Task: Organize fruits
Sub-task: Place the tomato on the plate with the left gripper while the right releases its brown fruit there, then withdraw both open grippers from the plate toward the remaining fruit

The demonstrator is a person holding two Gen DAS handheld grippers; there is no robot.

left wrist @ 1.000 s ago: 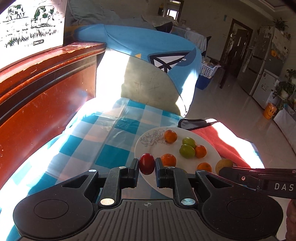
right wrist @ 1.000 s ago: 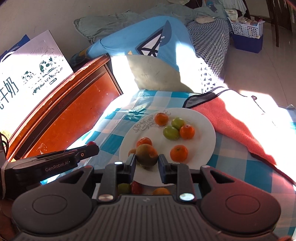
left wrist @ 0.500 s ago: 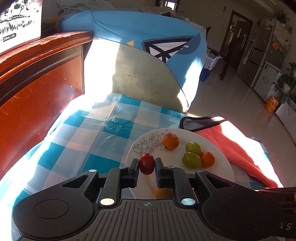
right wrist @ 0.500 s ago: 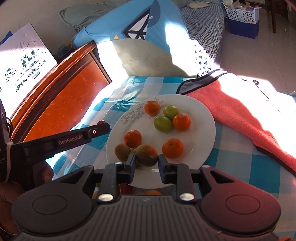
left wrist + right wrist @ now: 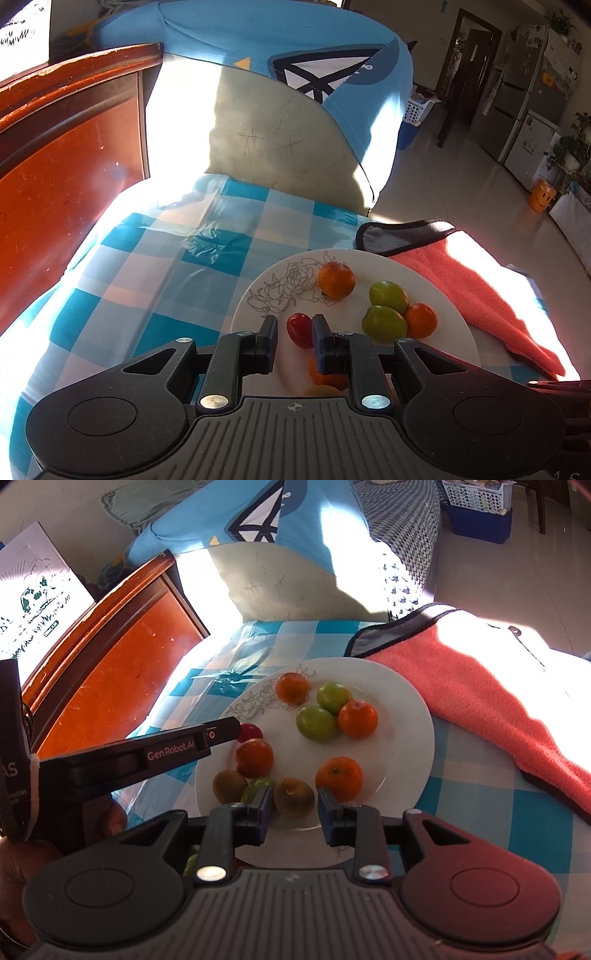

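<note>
- The left gripper (image 5: 294,332) is opening around a red fruit (image 5: 300,329), already over the plate (image 5: 413,738).
- The right gripper (image 5: 295,805) is opening, releasing a brownish fruit (image 5: 294,796) onto it.
- Nine fruits are gathering there; none visible elsewhere.

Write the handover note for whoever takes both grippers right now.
Left gripper: jaws opening, with the red fruit between them over the left part of the plate. Only one pad seems to touch it.
Right gripper: jaws opening, with a brown fruit between them and a gap on either side, at the plate's near edge.
Done: oranges, green fruits and a second brown fruit lie on the plate.
Left: back both grippers off. Whether more fruit waits off the plate cannot be told.
</note>
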